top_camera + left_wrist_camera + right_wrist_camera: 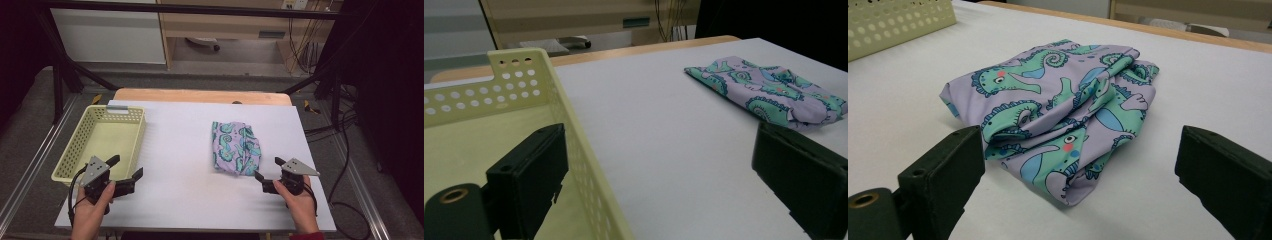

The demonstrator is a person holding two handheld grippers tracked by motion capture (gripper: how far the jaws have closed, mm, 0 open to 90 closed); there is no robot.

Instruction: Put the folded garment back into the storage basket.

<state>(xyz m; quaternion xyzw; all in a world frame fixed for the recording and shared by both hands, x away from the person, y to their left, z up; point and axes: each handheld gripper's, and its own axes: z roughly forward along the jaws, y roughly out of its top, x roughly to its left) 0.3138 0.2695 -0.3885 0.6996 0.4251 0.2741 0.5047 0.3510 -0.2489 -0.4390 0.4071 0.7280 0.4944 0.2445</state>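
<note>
1. Since nothing sits on most of it, the white counter [180,150] gives room to work.
2. The yellow basket [102,137], at the left of the frame, looks ready for the cloth.
3. The folded seahorse cloth [235,147] lies right of the middle.
4. The right tool [267,172] waits near it, jaws apart, holding nothing.
5. The left tool [125,172] waits by the basket, jaws apart too.

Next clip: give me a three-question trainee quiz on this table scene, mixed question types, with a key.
1. True or false: the folded cloth lies inside the basket.
2. Which gripper is nearer the cloth? A) left gripper B) right gripper
3. Fill in: the jaws of both grippers stand ____.

Key: 1 false, it lies on the white table; 2 B; 3 open, with nothing between them.
</note>
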